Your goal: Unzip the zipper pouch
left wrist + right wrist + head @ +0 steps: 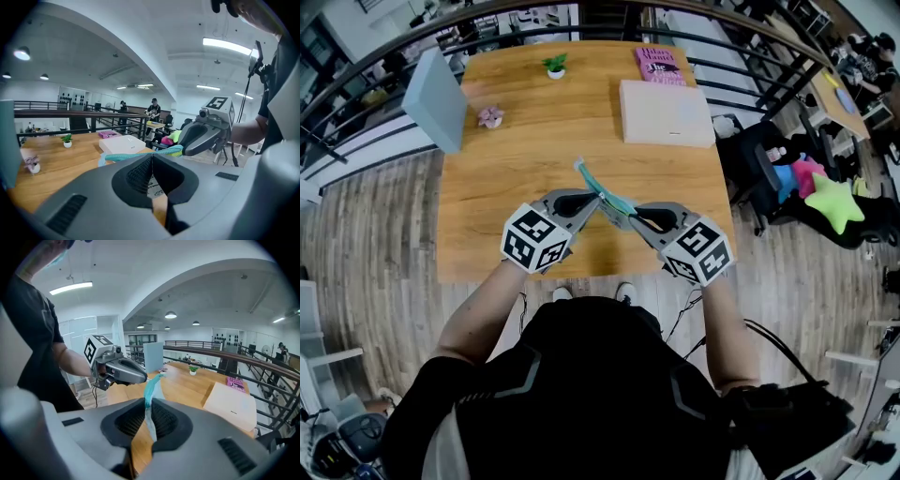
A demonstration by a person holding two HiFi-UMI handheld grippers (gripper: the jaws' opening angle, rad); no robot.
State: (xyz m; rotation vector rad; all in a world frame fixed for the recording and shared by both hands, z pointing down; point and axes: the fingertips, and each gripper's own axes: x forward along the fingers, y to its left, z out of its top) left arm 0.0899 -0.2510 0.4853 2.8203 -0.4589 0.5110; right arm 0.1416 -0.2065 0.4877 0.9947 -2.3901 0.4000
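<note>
A teal-edged zipper pouch (602, 187) hangs in the air over the front of the wooden table (487, 234), stretched between both grippers. My left gripper (598, 200) is shut on one side of it. In the left gripper view the jaws (151, 158) meet on the pouch, whose teal zipper edge (131, 154) runs across just beyond the tips. My right gripper (623, 217) is shut on the other side. In the right gripper view the pouch (151, 390) rises from between the jaws (147, 404) toward the left gripper (145, 377). The zipper pull is hidden.
On the far half of the table lie a white box (666, 112), a pink book (658, 66), a small potted plant (555, 66), a pink flower (490, 117) and a grey-blue panel (436, 98). A chair with bright cushions (811, 187) stands at the right.
</note>
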